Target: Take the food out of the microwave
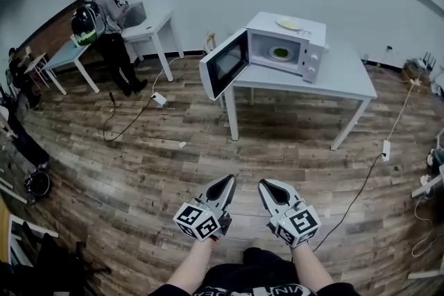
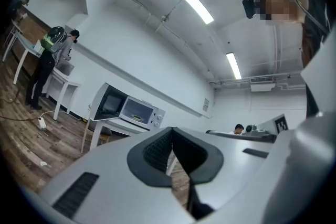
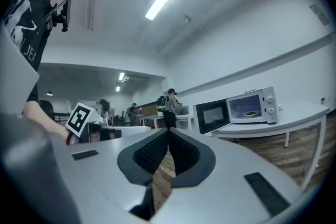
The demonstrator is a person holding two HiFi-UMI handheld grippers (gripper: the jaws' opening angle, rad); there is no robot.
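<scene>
A white microwave [image 1: 286, 45] stands on a white table [image 1: 340, 76] across the room, its door [image 1: 225, 64] swung open to the left. Inside lies a plate with green food [image 1: 280, 52]. A second, yellowish plate [image 1: 288, 23] rests on top of the oven. Both grippers hang low near my body, far from the table. The left gripper [image 1: 227, 182] and the right gripper [image 1: 268, 185] are both shut, with nothing between the jaws. The left gripper view shows the microwave [image 2: 139, 111] beyond the shut left gripper [image 2: 172, 131]. The right gripper view shows the microwave [image 3: 249, 106] beyond the shut right gripper [image 3: 168, 132].
Wooden floor lies between me and the table. A power strip [image 1: 159, 99] with a trailing cable lies left of the table, and another cable and plug [image 1: 386, 149] lie to its right. A person with a backpack [image 1: 104, 17] stands at a far-left desk.
</scene>
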